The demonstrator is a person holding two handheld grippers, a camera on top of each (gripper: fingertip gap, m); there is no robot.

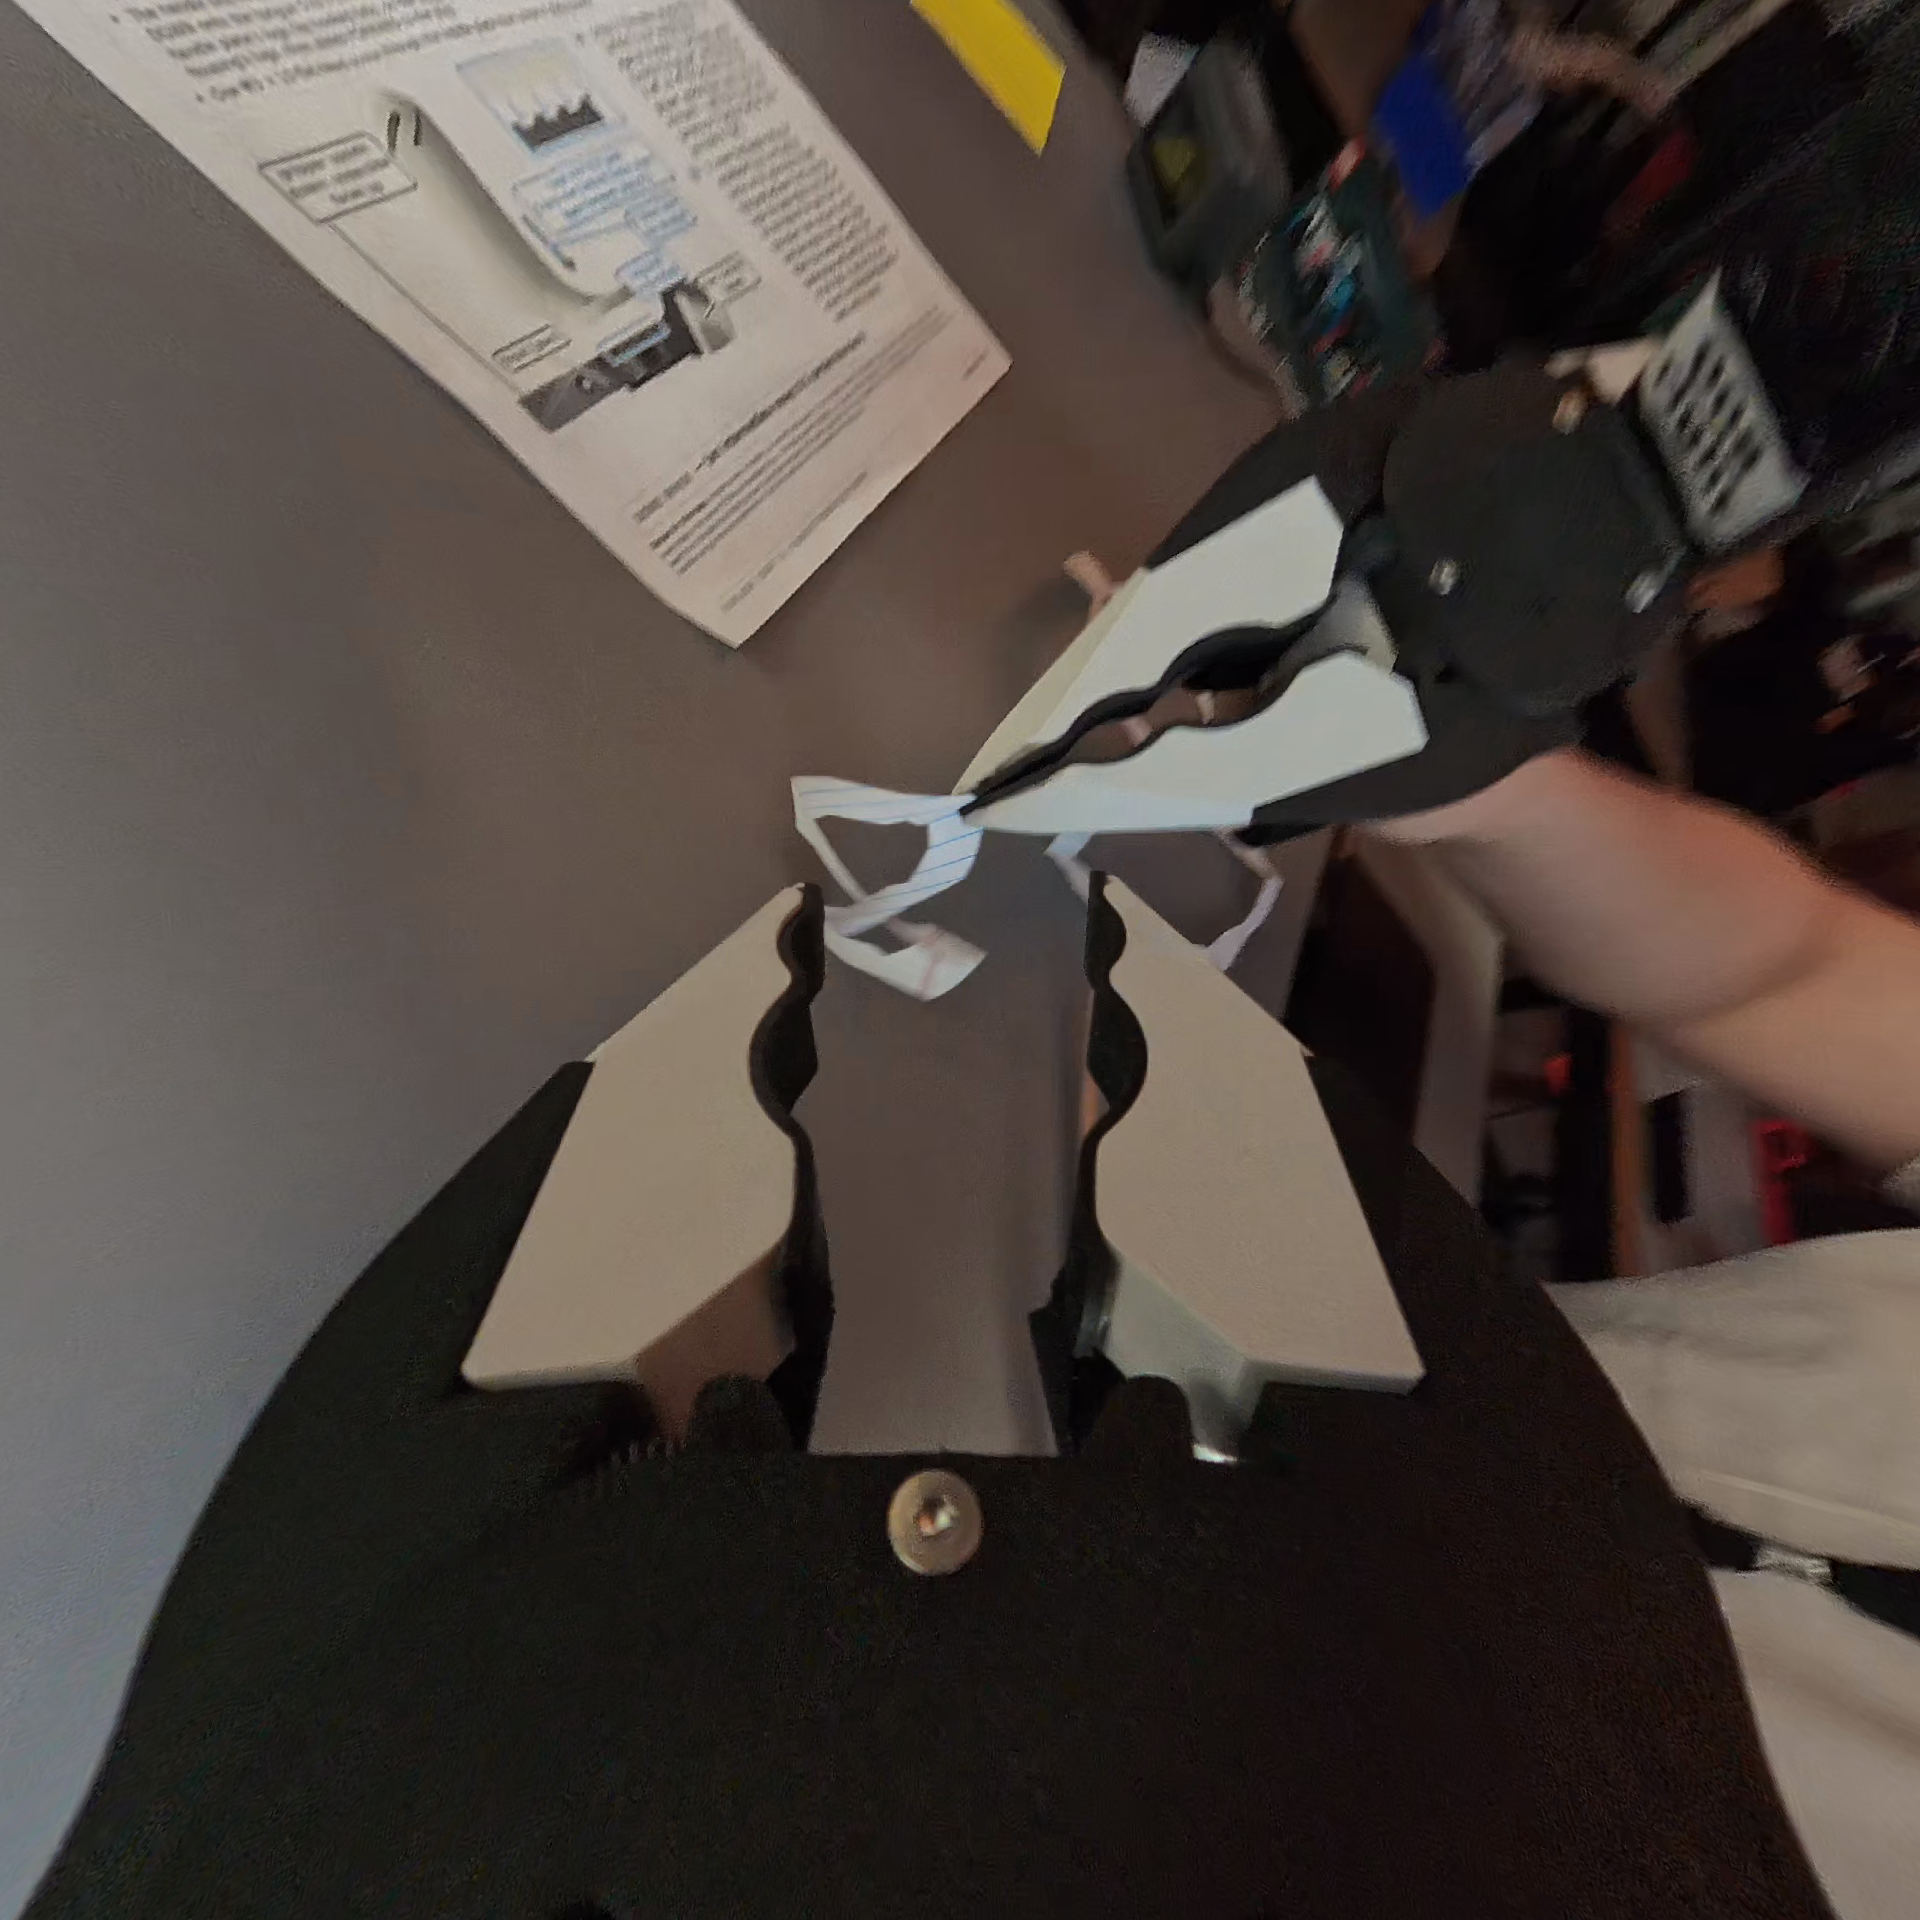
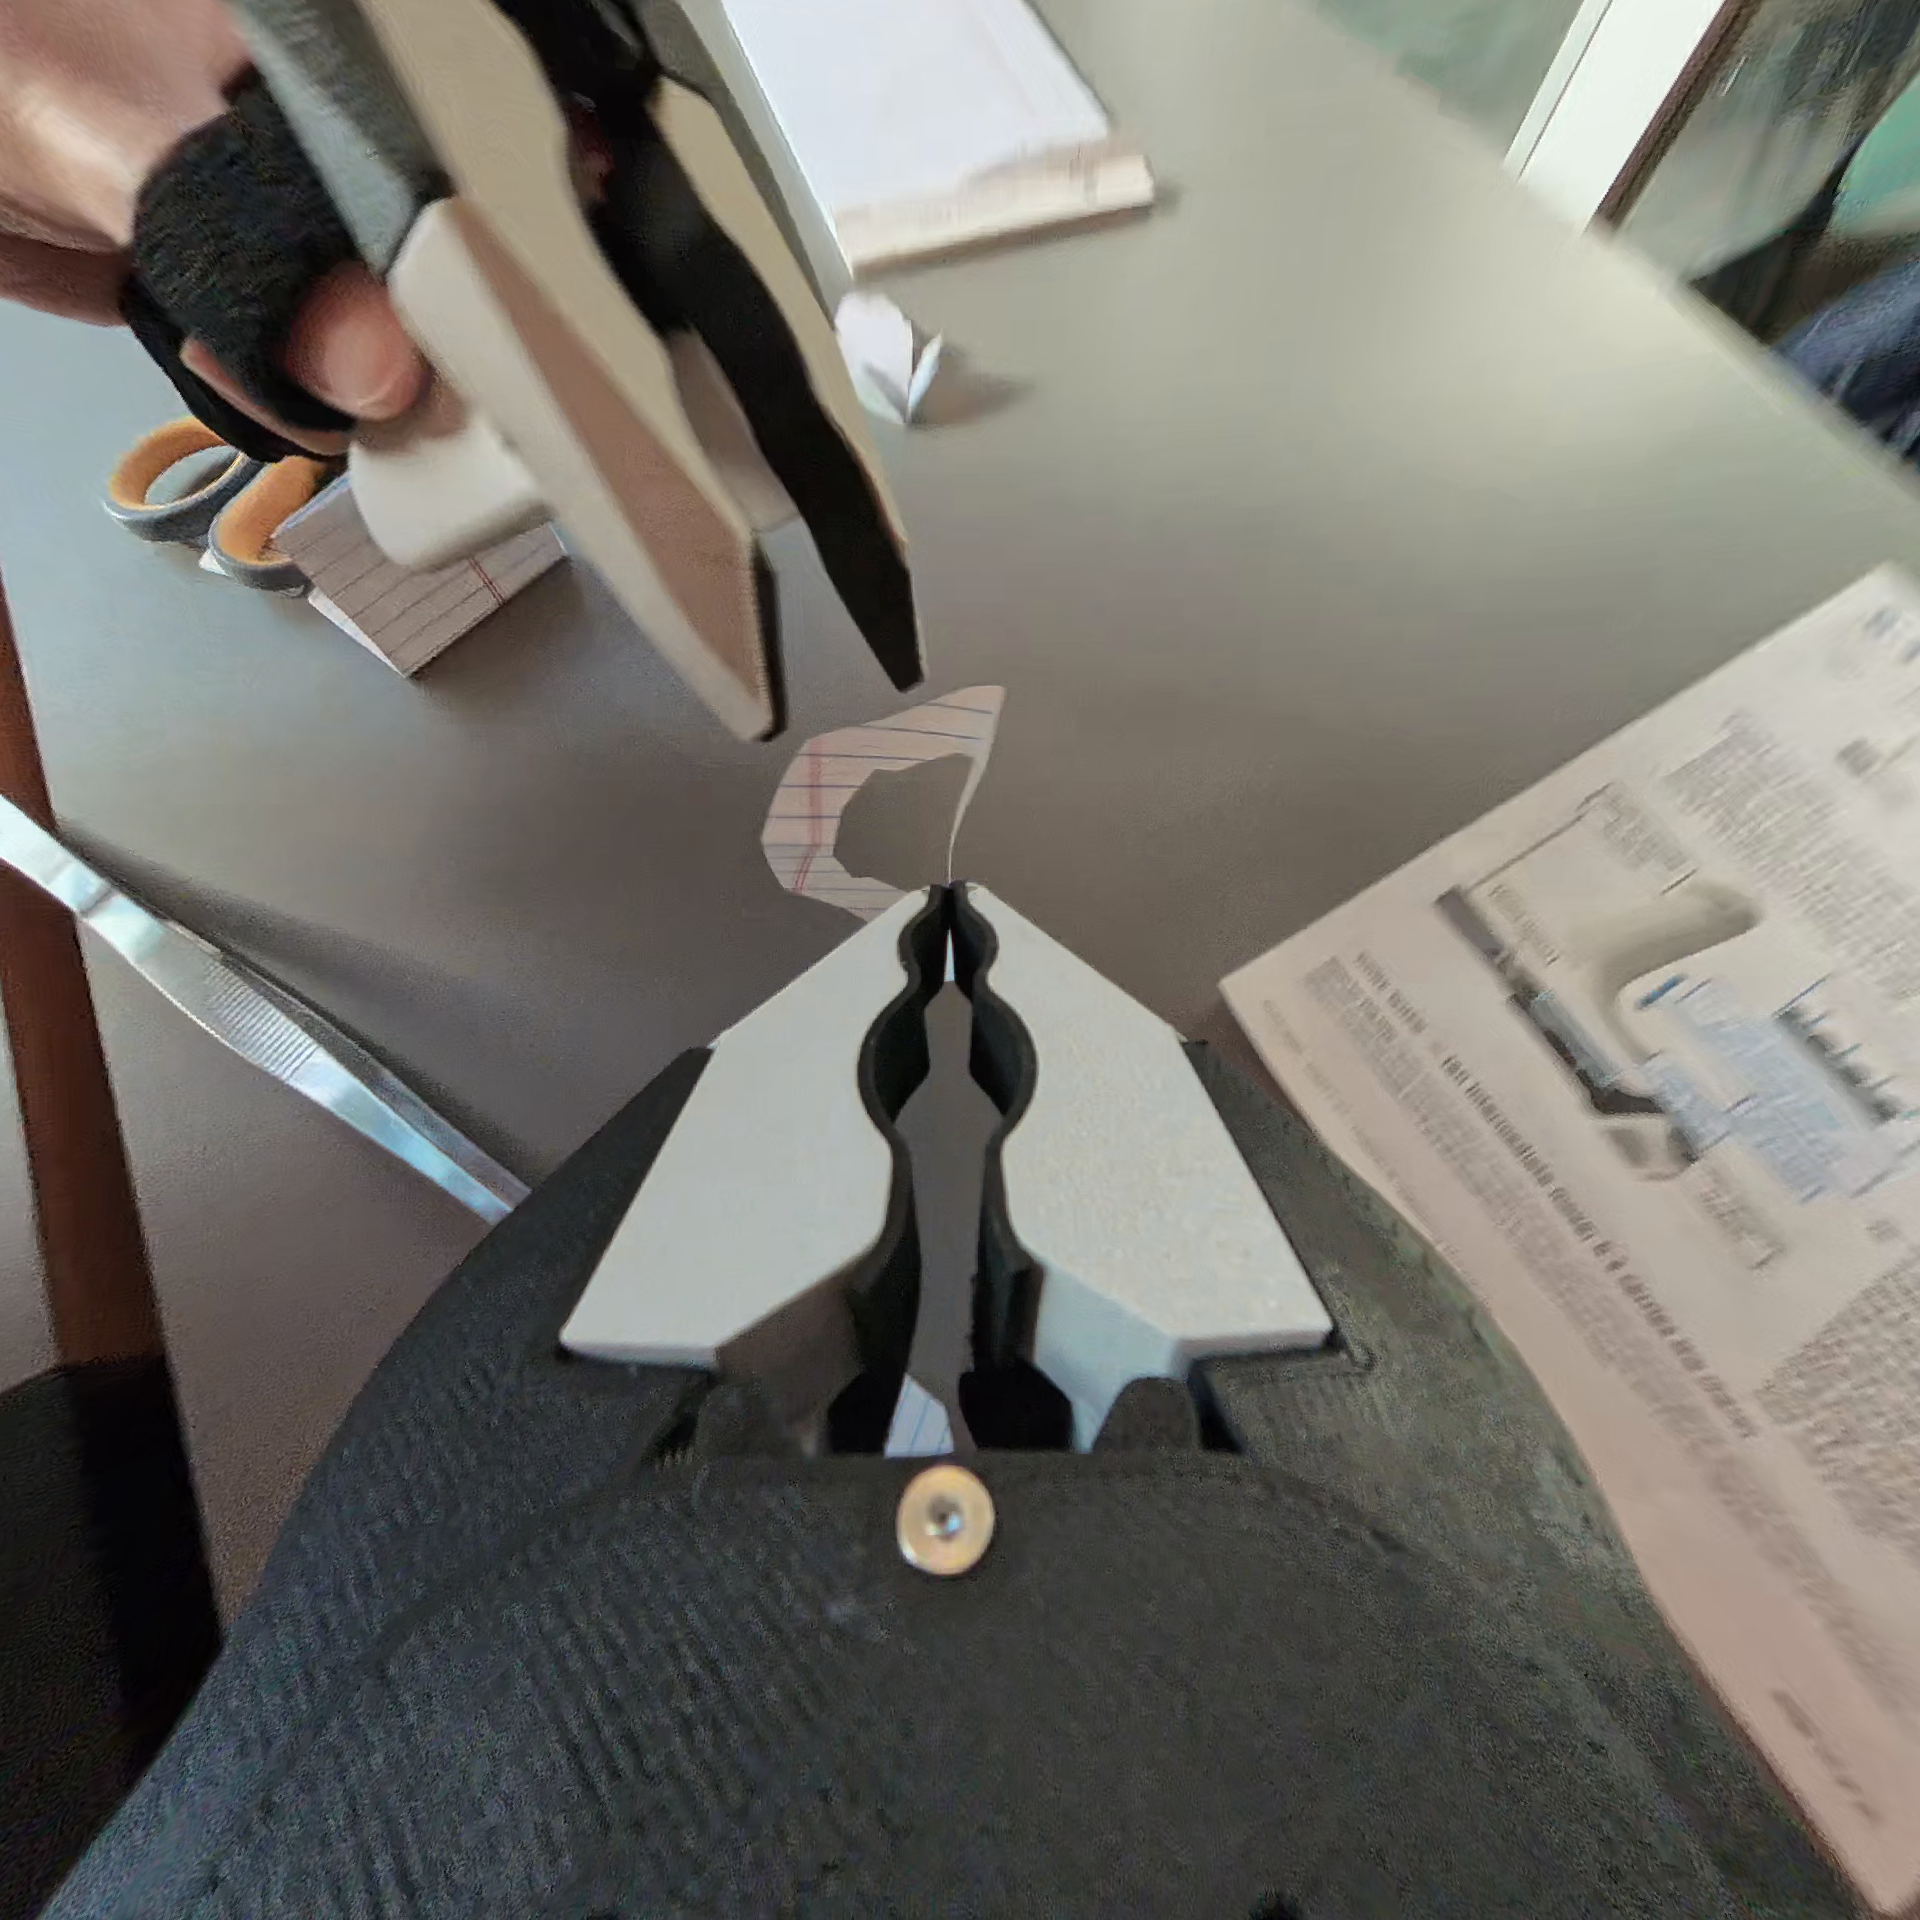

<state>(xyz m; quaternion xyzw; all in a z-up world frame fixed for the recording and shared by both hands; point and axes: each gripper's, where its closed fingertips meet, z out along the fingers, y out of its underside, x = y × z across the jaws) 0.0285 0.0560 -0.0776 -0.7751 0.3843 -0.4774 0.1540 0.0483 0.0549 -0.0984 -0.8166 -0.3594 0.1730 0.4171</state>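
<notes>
A: Are there any boxes or bins with stuff in them?

B: Far off in the left view there are dark shelves (image 1: 1558,208) full of things, but it is all too blurry to say what is in them. On the grey table (image 2: 1299,520) nothing sits inside anything.

A: What is the right gripper (image 2: 951,891) doing?

B: Its tips are pinched tight on a paper strip (image 2: 831,821). The strip is lined paper, cut into a curly loop with a hole in the middle. It sticks out past the tips, up in the air over the table. A bit of it also shows back between the fingers, near the screw.

A: And the left gripper (image 1: 951,899)?

B: Its fingers are apart, with a gap between them. They hold nothing. The strip (image 1: 894,883) hangs right in front of its tips, and one end curls down into the gap. I cannot tell if the paper touches the left finger.

A: How does it look from the right side?

B: There the left gripper (image 2: 842,712) comes down from the top, and its tips are just above the strip. A hand (image 2: 208,208) with a black strap holds it.

A: What else is on the table?

B: A printed sheet (image 2: 1610,1091) lies at the right. A pad (image 2: 416,603) of lined paper lies at the left, with scissors (image 2: 208,499) just beside it; I only see the orange and grey handles. A small folded bit of white paper (image 2: 904,364) lies farther back, near a big white pad (image 2: 935,125). A shiny metal ruler (image 2: 260,1049) lies near the left edge.
</notes>
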